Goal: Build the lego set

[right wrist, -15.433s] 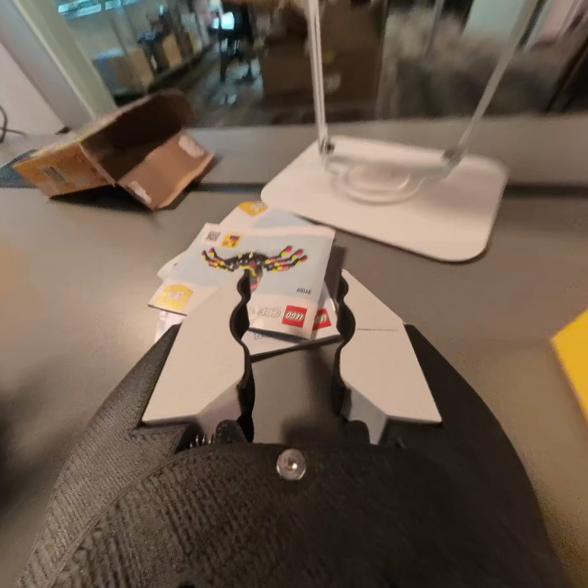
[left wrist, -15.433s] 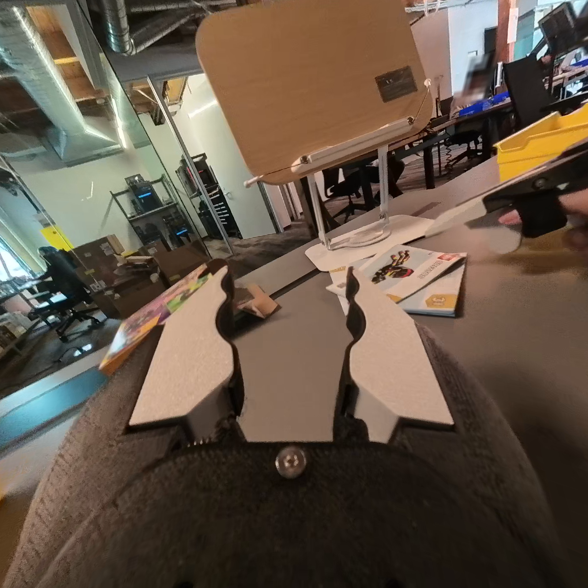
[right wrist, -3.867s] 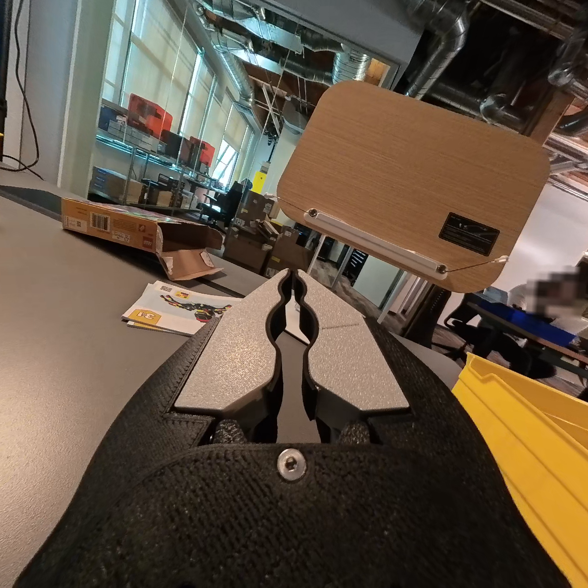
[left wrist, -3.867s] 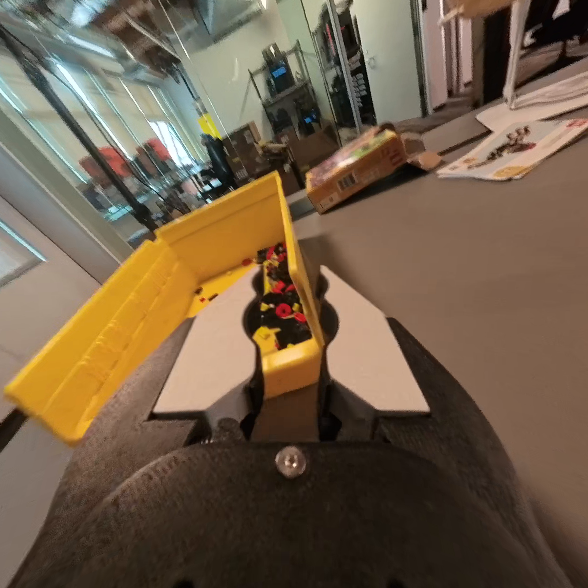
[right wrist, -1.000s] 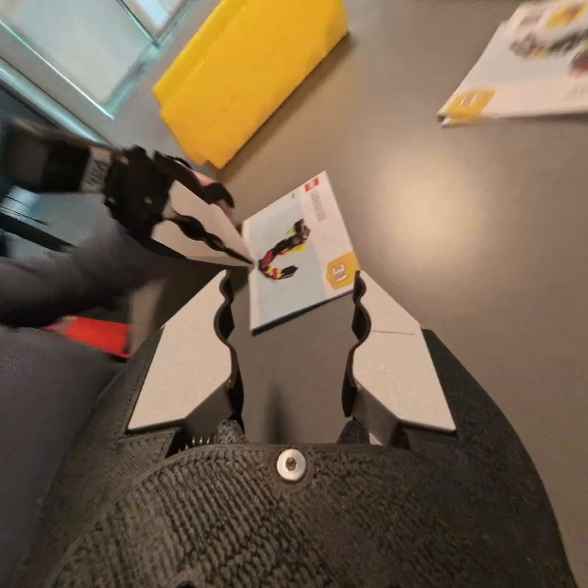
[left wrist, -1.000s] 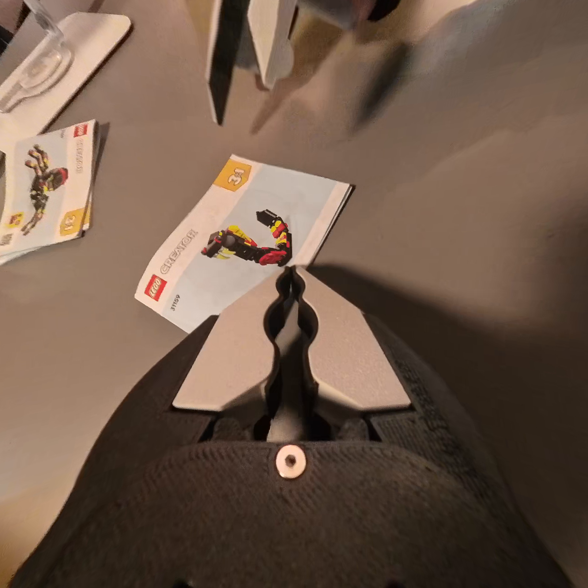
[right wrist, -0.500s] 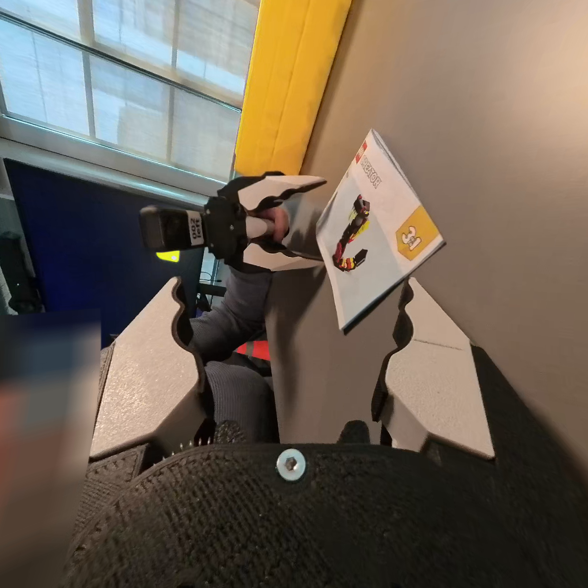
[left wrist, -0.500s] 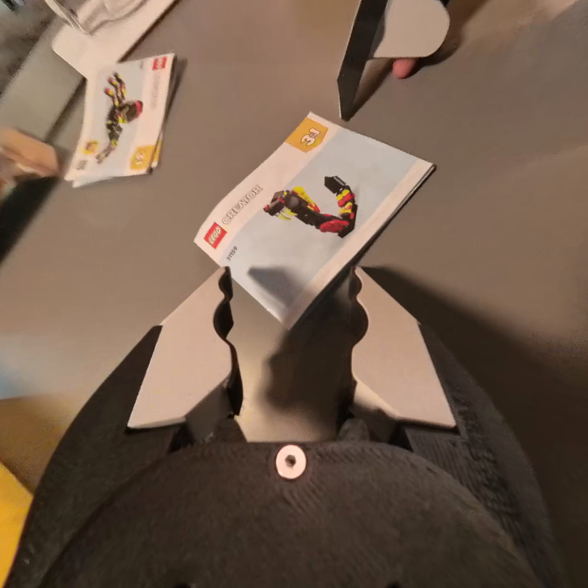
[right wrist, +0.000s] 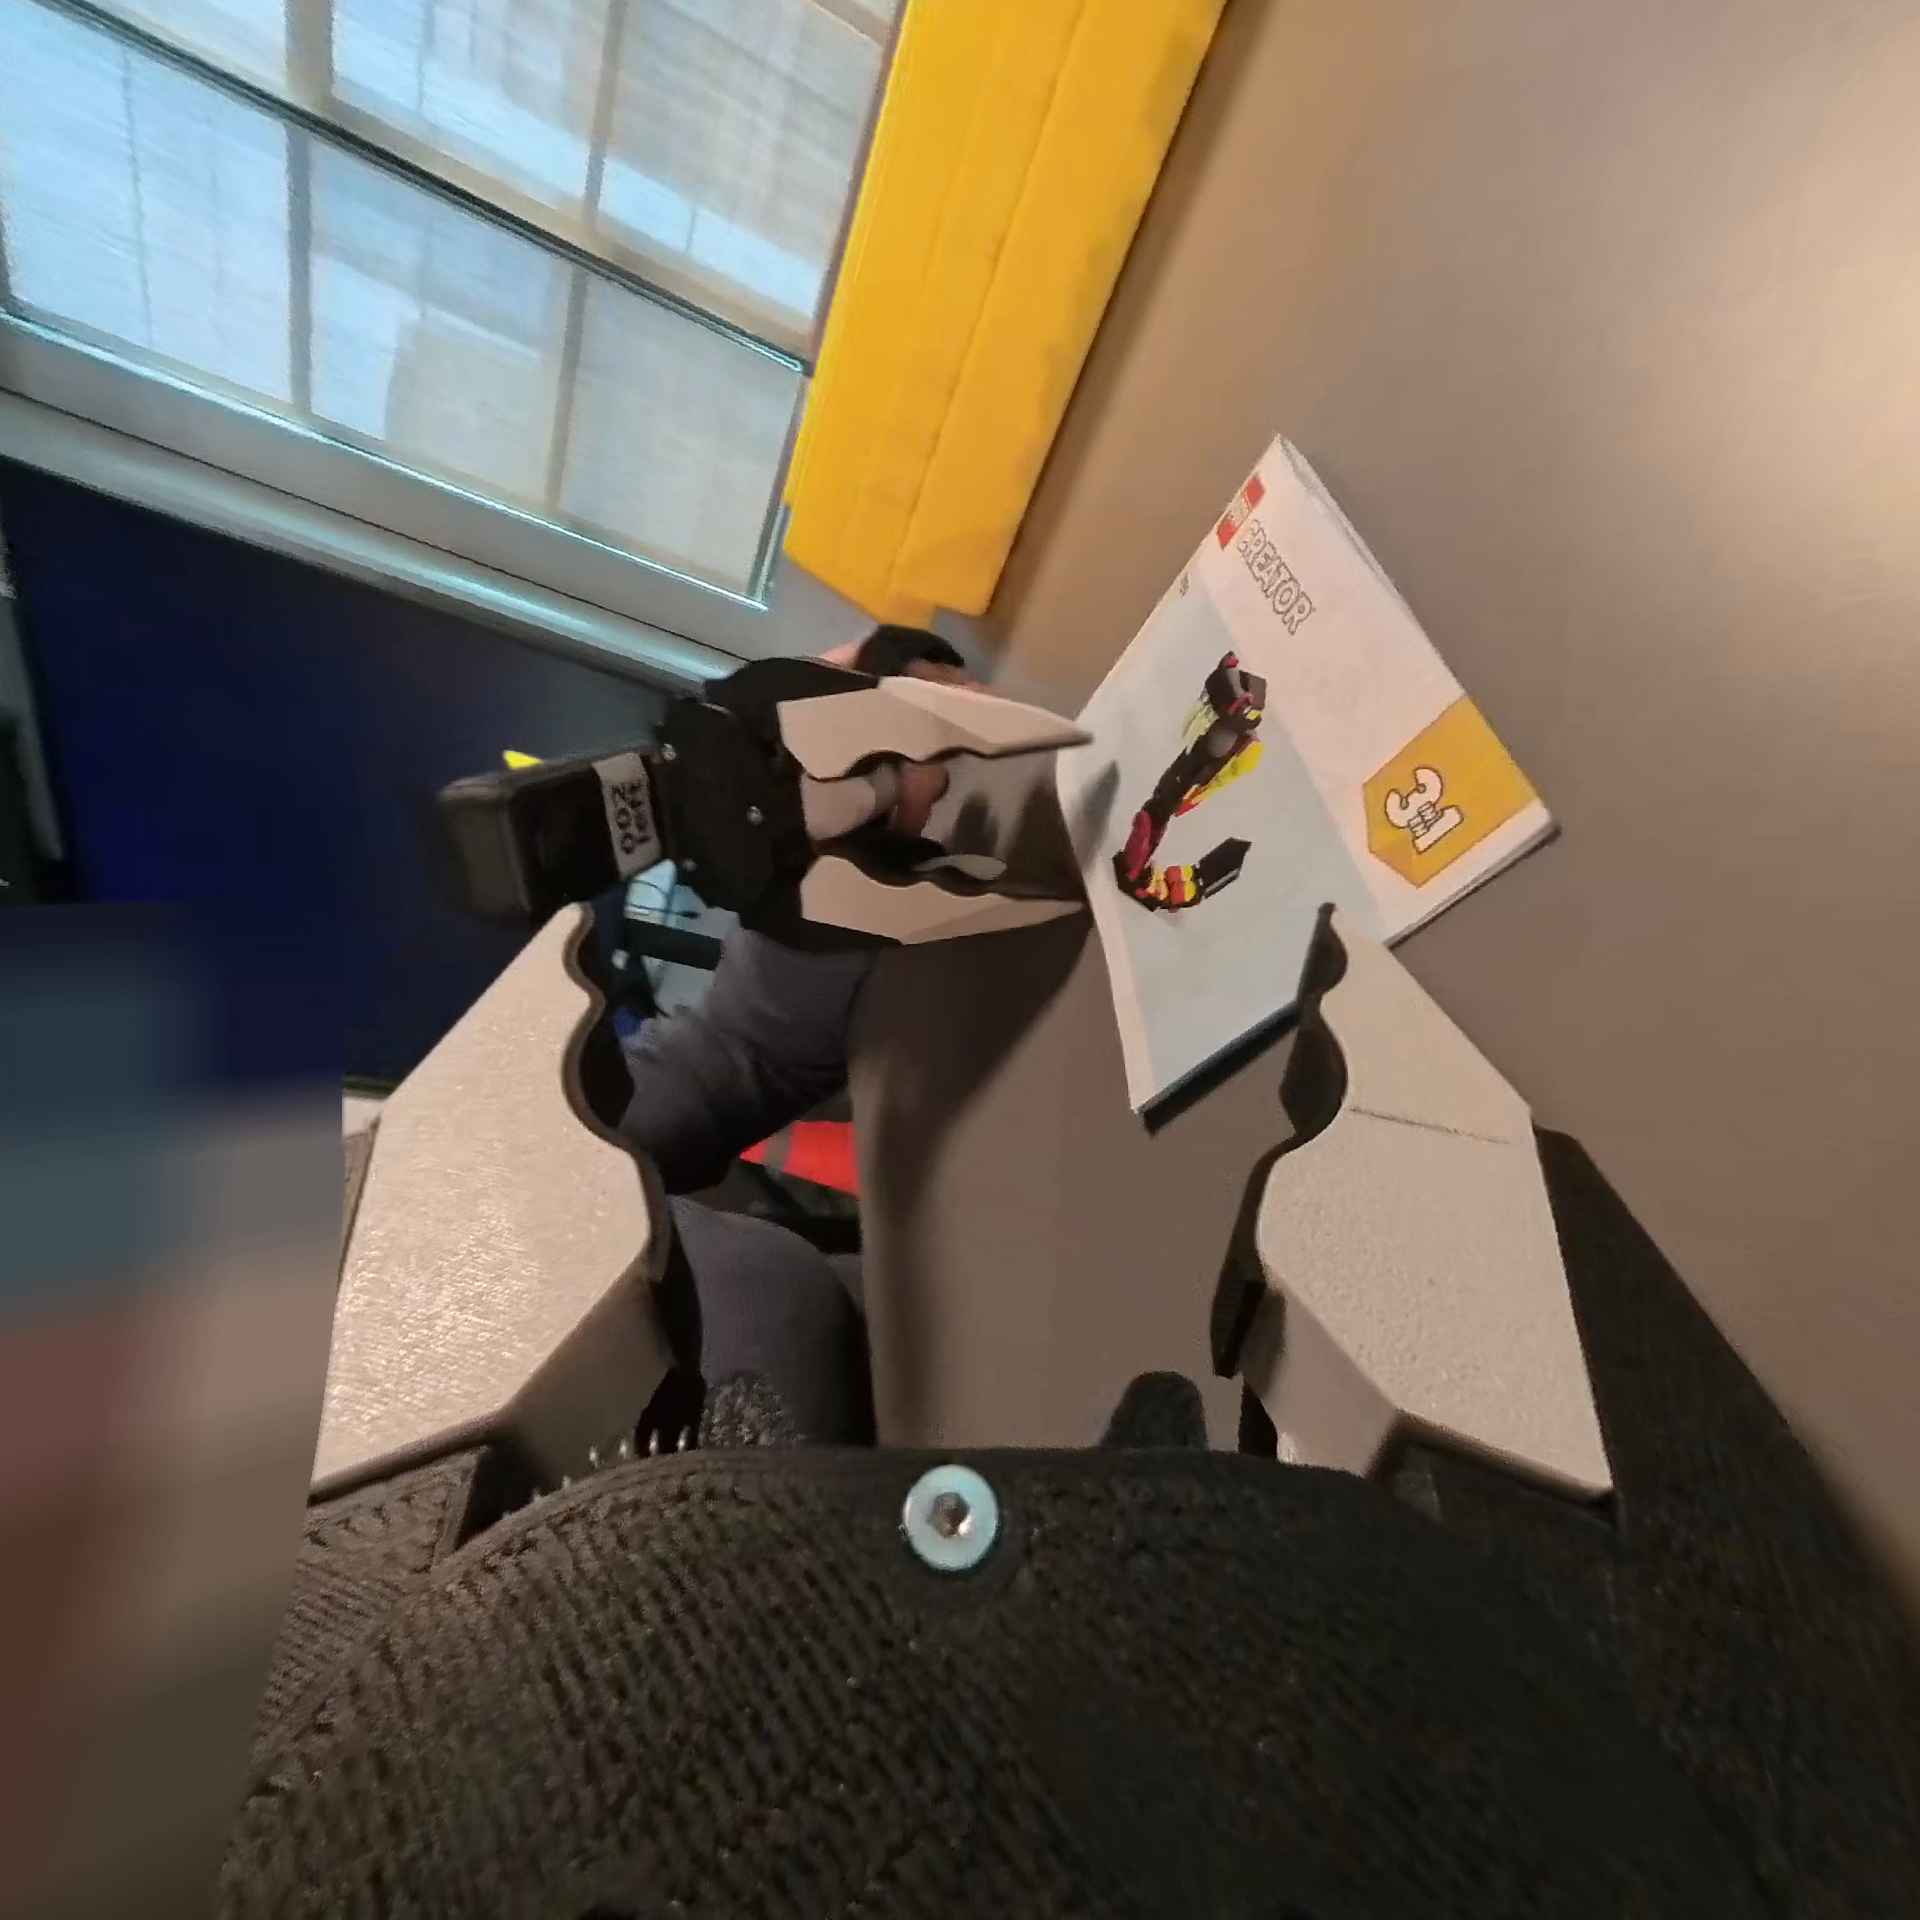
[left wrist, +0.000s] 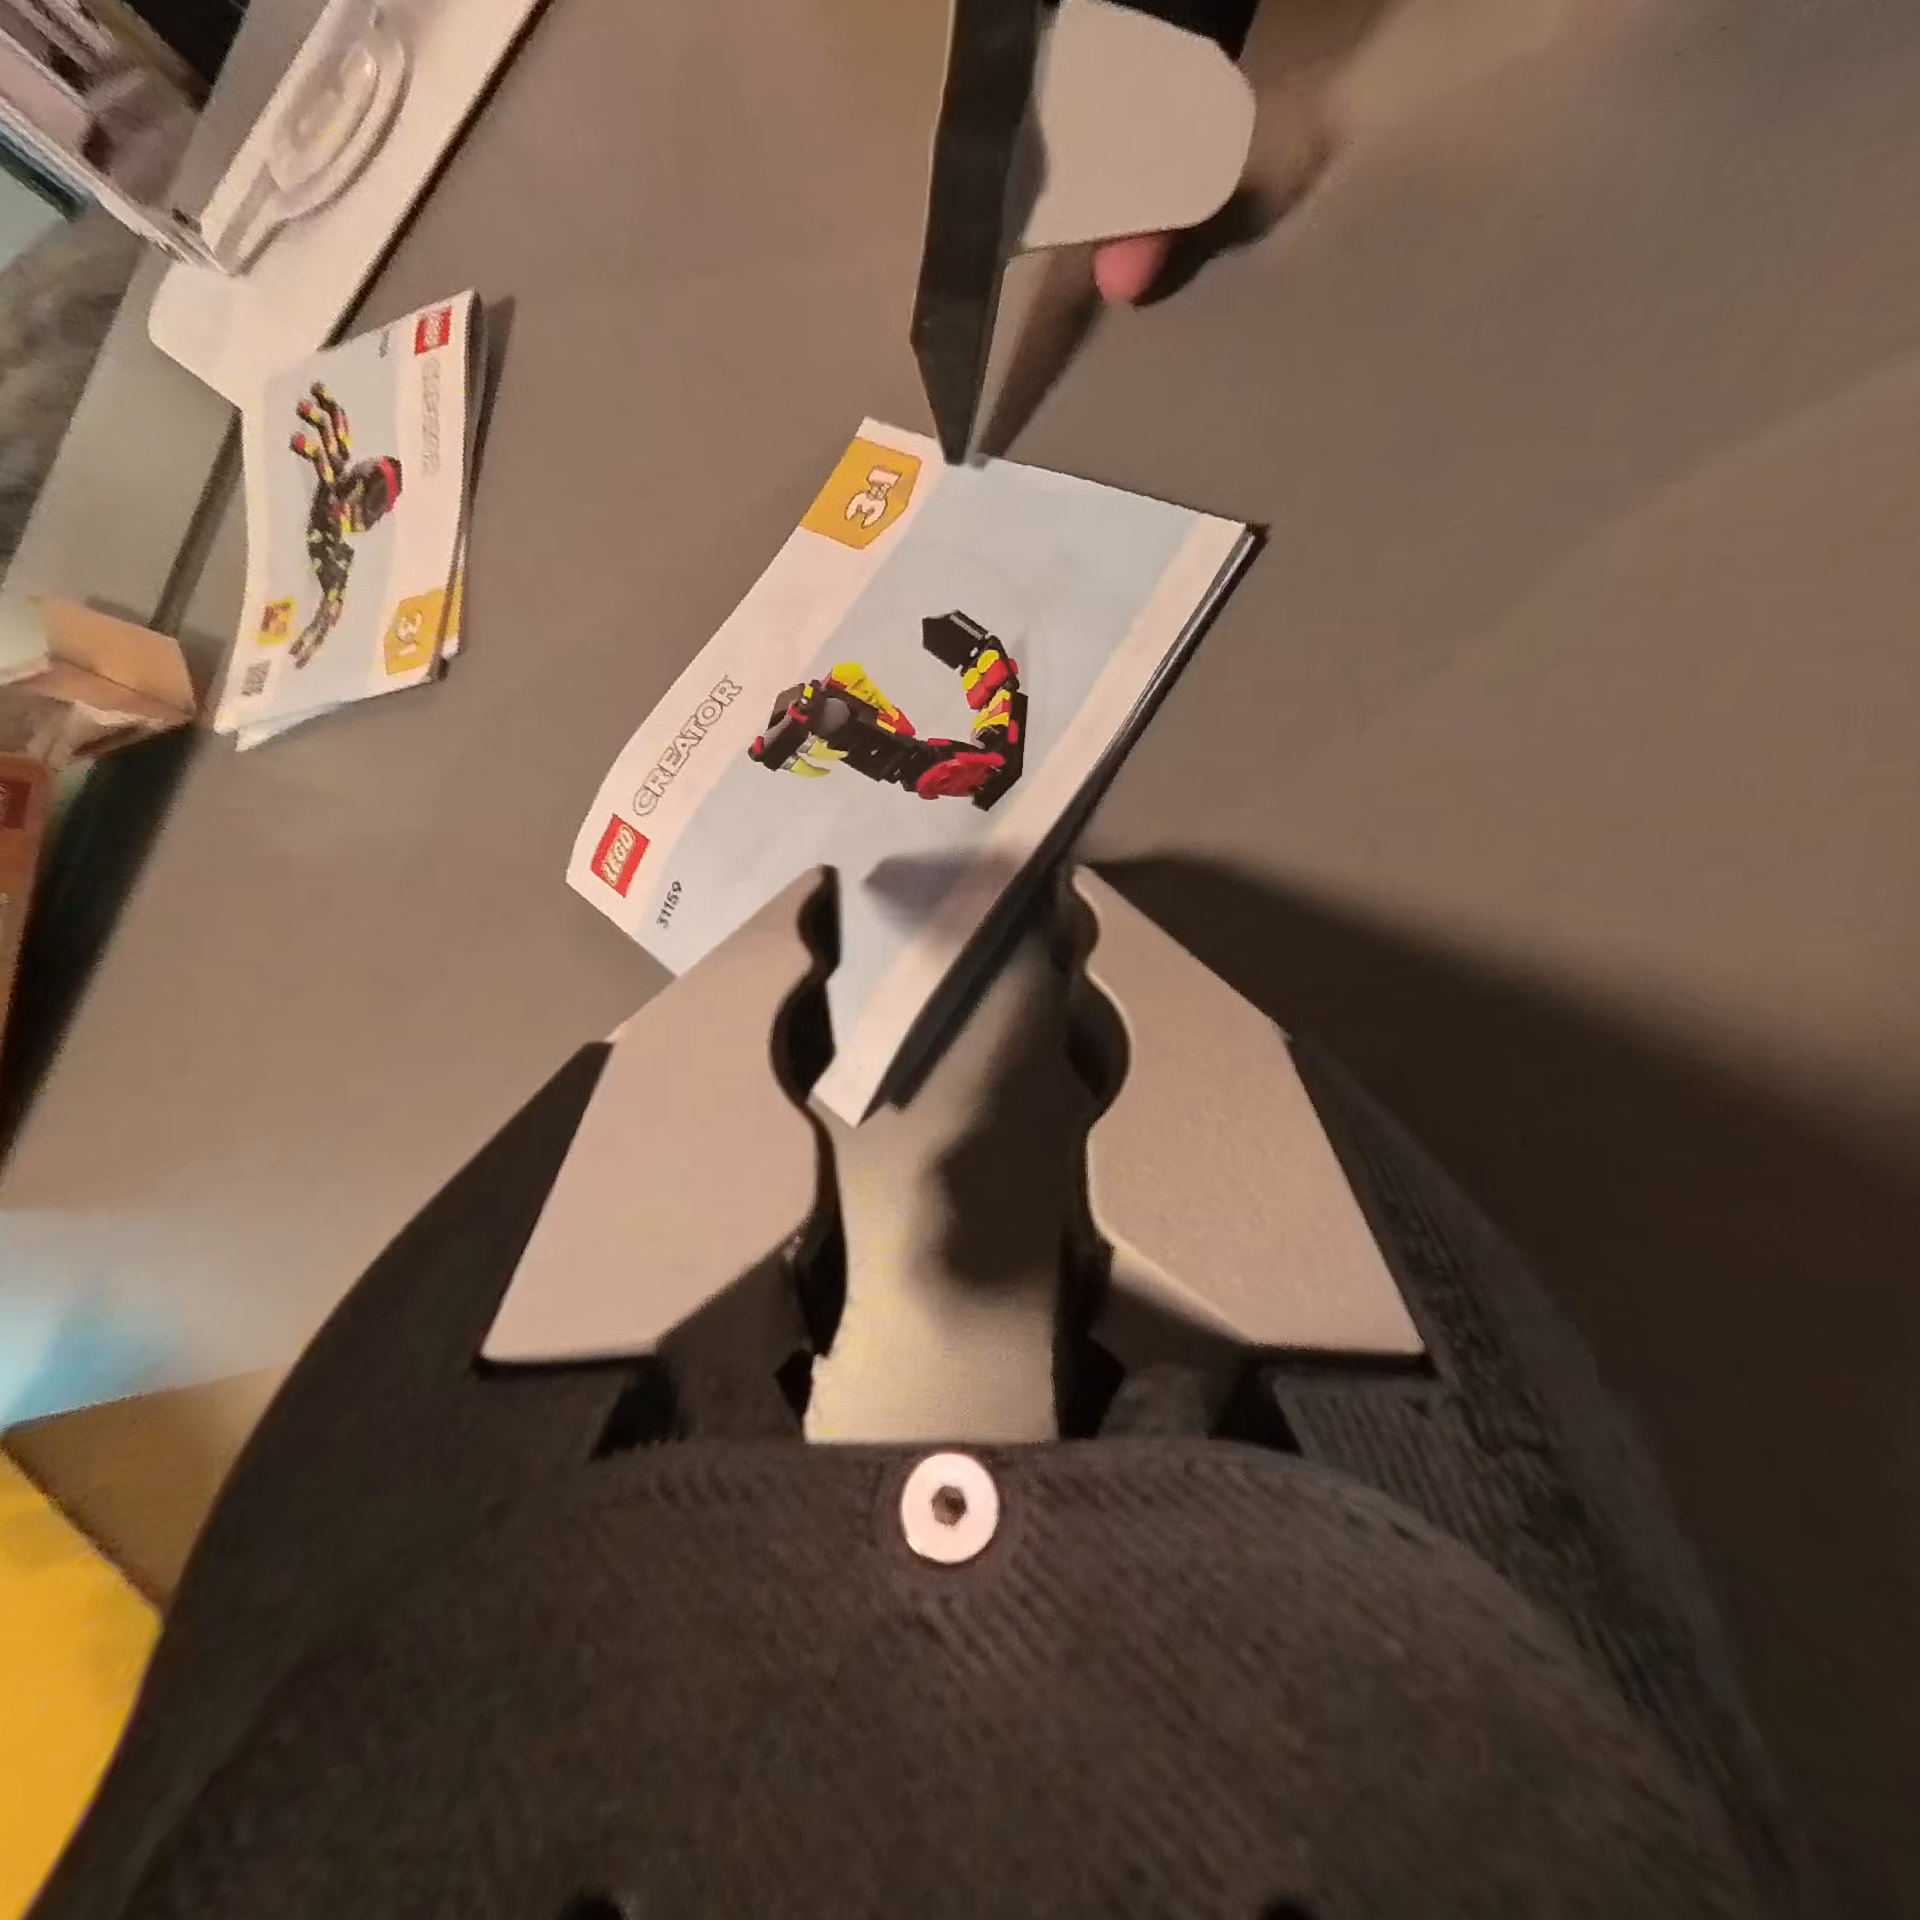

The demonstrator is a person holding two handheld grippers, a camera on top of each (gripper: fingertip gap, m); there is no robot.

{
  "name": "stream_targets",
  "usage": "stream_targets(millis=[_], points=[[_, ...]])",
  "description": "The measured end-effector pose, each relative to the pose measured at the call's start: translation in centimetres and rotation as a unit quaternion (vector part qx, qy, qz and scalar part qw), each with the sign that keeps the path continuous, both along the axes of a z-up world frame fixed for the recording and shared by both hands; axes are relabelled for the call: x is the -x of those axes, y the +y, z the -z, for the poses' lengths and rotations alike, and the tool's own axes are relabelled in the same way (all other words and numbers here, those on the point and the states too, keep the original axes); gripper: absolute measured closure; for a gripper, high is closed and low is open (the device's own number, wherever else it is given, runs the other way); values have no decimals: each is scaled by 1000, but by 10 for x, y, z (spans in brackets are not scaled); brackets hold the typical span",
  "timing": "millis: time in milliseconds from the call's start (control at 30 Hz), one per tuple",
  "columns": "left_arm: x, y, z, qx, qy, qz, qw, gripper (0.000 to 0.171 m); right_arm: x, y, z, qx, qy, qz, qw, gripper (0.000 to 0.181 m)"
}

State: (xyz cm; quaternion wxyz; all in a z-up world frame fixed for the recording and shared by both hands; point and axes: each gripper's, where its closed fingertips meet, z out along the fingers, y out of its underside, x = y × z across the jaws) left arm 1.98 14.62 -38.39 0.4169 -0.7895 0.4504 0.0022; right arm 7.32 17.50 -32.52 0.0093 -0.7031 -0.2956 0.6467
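An instruction booklet [left wrist: 914, 675] with a red, yellow and black model on its cover lies on the grey table [left wrist: 1507, 623]. My left gripper [left wrist: 951, 914] is open, with its jaws on either side of the booklet's near corner and a gap still showing. In the right wrist view the left gripper [right wrist: 1081, 821] meets the booklet [right wrist: 1299, 831] at its edge. My right gripper [right wrist: 951, 925] is wide open and empty. One of its fingers [left wrist: 966, 260] points down at the booklet's far edge by the yellow badge.
More booklets [left wrist: 353, 520] lie at the far left beside a white stand base [left wrist: 312, 135] and a cardboard box flap [left wrist: 94, 665]. A yellow bin [right wrist: 966, 312] stands beyond the booklet, and its corner shows at the lower left [left wrist: 52, 1610]. A person's sleeve [right wrist: 748, 1039] is behind the left gripper. One gripper's finger ends stand about 10 cm off the other's. From my right tips it is roughly 35 cm to the white stand base [left wrist: 312, 135]; from my left, 45 cm.
My left gripper moved forward over the booklet's near corner and its jaws narrowed. My right gripper's fingertip came down to the booklet's far edge.
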Motion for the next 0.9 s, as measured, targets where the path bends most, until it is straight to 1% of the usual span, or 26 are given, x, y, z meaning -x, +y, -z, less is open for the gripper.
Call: stream_targets(millis=[33, 67, 133, 167, 233, 300, 367, 433, 567, 667, 767, 900], points=[[1, 1, -4, -12, 2, 2, 1000, 125, 0, 0, 0, -19, 1, -1, 1000, 55], [1, 2, -9, -25, -1, 6, 1000, 124, 1, 0, 0, -46, -1, 0, 999, 58], [2, 3, -21, -52, -10, 17, 998, 125, 3, 3, 7, -130, -16, 4, 991, 68], [5, 3, -25, -64, -7, 21, 998, 126, 3, 2, 13, -166, -29, 0, 986, 69], [12, 2, -27, -82, 20, 30, 996, 128, 4, -10, 18, -193, -39, -29, 980, 68], [17, 1, -25, -95, 58, 37, 993, 128, 8, -19, 18, -194, -31, -45, 979, 65], [18, 1, -22, -107, 91, 46, 989, 128, 9, -23, 24, -201, -41, -55, 977, 61], [16, -1, -20, -116, 111, 60, 985, 128, 10, -22, 28, -202, -46, -51, 977, 63], [16, 1, -18, -135, 147, 64, 978, 128, 9, -18, 27, -181, -45, -39, 982, 69], [18, 2, -10, -134, 183, 67, 972, 131, 9, -17, 27, -175, -43, -37, 983, 70], [18, 4, -5, -135, 201, 67, 968, 138, 8, -16, 27, -174, -43, -35, 983, 71], [16, 6, -7, -155, 201, 70, 965, 143, 8, -15, 27, -171, -42, -33, 984, 73]])
